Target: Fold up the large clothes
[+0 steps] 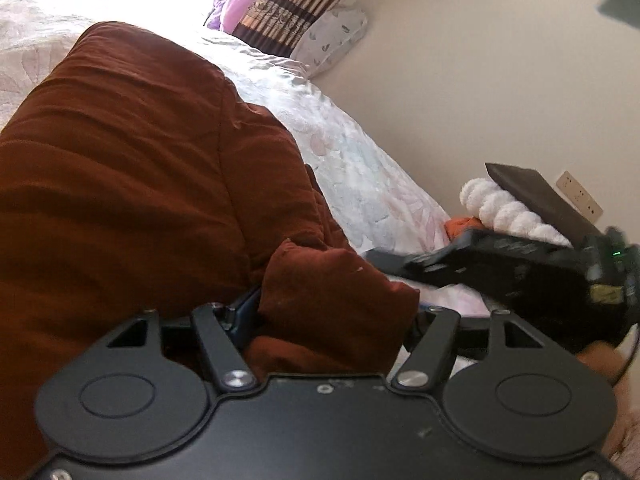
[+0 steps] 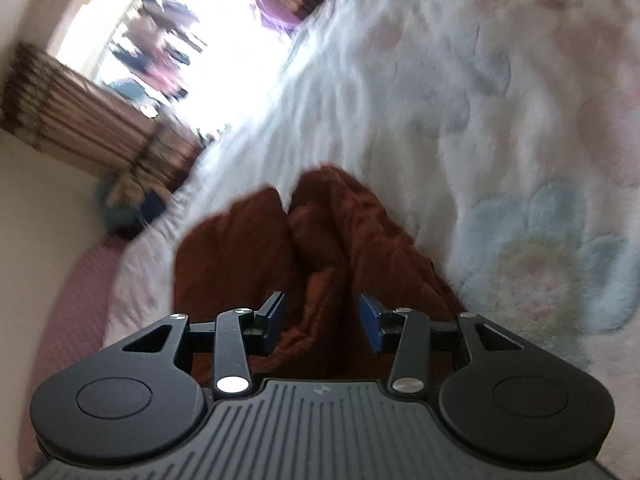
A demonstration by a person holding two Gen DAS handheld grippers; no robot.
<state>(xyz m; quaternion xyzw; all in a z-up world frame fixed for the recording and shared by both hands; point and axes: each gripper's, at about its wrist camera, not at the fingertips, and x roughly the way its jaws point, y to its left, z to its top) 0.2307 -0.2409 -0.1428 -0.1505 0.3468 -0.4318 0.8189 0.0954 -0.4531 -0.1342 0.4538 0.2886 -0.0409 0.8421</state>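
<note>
A large rust-brown garment lies in a thick heap on the bed. In the left wrist view, a bunched fold of the garment fills the space between the widely spread jaws of my left gripper. The pads do not clamp the fold. My right gripper stands open over another rumpled part of the brown garment, with cloth showing in the gap between its blue pads. Seen from the left wrist, the right gripper comes in blurred from the right, held by a hand in a fluffy white sleeve.
The bed has a white quilt with pale flowers and a pillow at its far end. Striped curtains and a bright window lie beyond. The beige wall has a socket.
</note>
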